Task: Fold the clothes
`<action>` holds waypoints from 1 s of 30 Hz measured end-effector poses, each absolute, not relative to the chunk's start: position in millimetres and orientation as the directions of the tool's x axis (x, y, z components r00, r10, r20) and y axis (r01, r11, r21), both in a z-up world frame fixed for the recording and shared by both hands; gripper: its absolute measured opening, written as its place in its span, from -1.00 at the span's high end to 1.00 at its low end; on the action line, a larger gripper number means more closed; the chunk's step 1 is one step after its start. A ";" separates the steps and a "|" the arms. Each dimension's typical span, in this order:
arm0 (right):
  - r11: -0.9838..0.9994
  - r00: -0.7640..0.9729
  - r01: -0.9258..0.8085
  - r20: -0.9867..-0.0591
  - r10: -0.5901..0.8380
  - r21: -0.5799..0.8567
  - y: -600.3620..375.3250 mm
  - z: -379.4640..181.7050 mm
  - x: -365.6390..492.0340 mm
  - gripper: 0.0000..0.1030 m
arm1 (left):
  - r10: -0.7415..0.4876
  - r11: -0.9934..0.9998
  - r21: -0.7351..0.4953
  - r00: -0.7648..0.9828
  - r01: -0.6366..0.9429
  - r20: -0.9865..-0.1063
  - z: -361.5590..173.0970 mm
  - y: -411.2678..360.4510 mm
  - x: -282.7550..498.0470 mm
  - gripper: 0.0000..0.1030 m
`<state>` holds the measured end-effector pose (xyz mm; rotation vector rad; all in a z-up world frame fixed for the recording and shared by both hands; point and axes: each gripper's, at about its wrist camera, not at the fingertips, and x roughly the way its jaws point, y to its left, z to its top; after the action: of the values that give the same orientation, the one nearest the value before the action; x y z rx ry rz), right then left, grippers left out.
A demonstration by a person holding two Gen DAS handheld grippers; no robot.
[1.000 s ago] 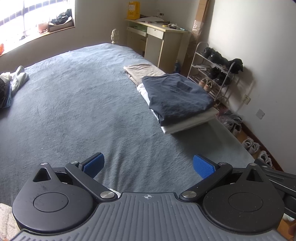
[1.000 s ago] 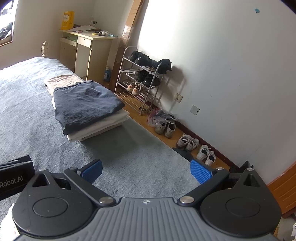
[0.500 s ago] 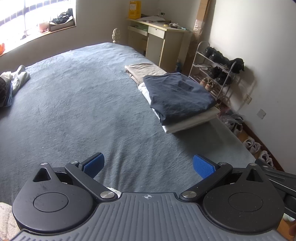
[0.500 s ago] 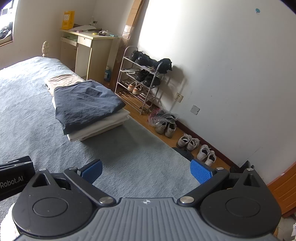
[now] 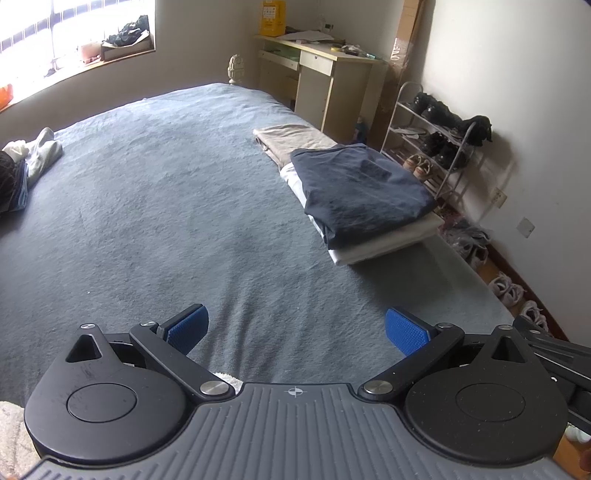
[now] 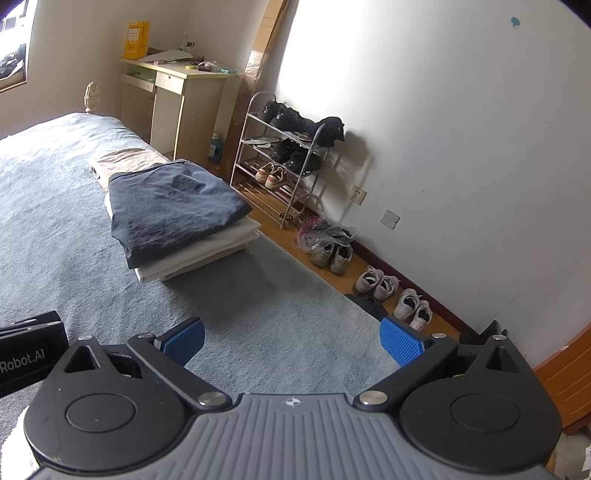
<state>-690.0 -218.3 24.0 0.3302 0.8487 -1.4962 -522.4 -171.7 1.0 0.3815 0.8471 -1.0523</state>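
A folded dark navy garment [image 5: 362,192] [image 6: 173,206] lies on top of a folded white garment [image 5: 391,240] [image 6: 199,254] at the right side of the grey-blue bed [image 5: 155,206] [image 6: 55,236]. Behind that stack lies a folded beige garment [image 5: 291,138] [image 6: 125,160]. Unfolded clothes [image 5: 26,166] are heaped at the bed's far left edge. My left gripper [image 5: 295,328] hovers open over the bed, well short of the stack, with nothing between its blue pads. My right gripper [image 6: 291,339] is open too, empty, above the bed's right edge.
A wooden desk [image 5: 332,85] [image 6: 173,99] stands beyond the bed. A metal shoe rack [image 5: 436,147] [image 6: 288,155] and several loose shoes [image 6: 388,291] line the white wall on the right, on a wooden floor. A window [image 5: 74,33] is at the far left.
The left gripper's view has shifted slightly, the clothes stack drifting a little right and up. The right gripper has barely moved. Both stay open.
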 end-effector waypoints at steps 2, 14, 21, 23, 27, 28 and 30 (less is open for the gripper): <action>0.099 -0.136 0.948 -0.668 -0.731 -0.302 -218.8 23.7 -689.8 -1.00 | -0.601 0.471 -0.108 0.229 0.876 -0.765 0.9 -172.4 -522.1 -1.00; 0.115 -0.128 0.946 -0.674 -0.728 -0.304 -221.1 22.2 -683.9 -1.00 | -0.595 0.486 -0.110 0.236 0.867 -0.769 -1.5 -172.9 -517.6 -1.00; 0.112 -0.130 0.945 -0.669 -0.732 -0.306 -221.7 24.9 -682.3 -1.00 | -0.597 0.483 -0.113 0.232 0.868 -0.768 -0.9 -171.9 -517.1 -1.00; 0.113 -0.131 0.944 -0.669 -0.731 -0.308 -221.6 24.4 -682.0 -1.00 | -0.595 0.484 -0.113 0.231 0.868 -0.770 -1.4 -172.0 -516.4 -1.00; 0.115 -0.131 0.944 -0.671 -0.730 -0.310 -222.2 23.6 -681.3 -1.00 | -0.594 0.485 -0.113 0.232 0.867 -0.770 -1.4 -171.8 -516.4 -1.00; 0.117 -0.130 0.944 -0.671 -0.730 -0.310 -222.3 23.6 -681.1 -1.00 | -0.594 0.485 -0.113 0.232 0.867 -0.770 -1.4 -171.6 -516.4 -1.00; 0.117 -0.131 0.943 -0.670 -0.731 -0.311 -222.0 23.7 -680.6 -1.00 | -0.593 0.486 -0.113 0.232 0.867 -0.771 -1.1 -171.3 -516.6 -1.00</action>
<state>-680.6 -222.0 23.7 0.3193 0.8626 -1.4789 -516.6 -171.3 -1.1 0.3748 0.8603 -1.0357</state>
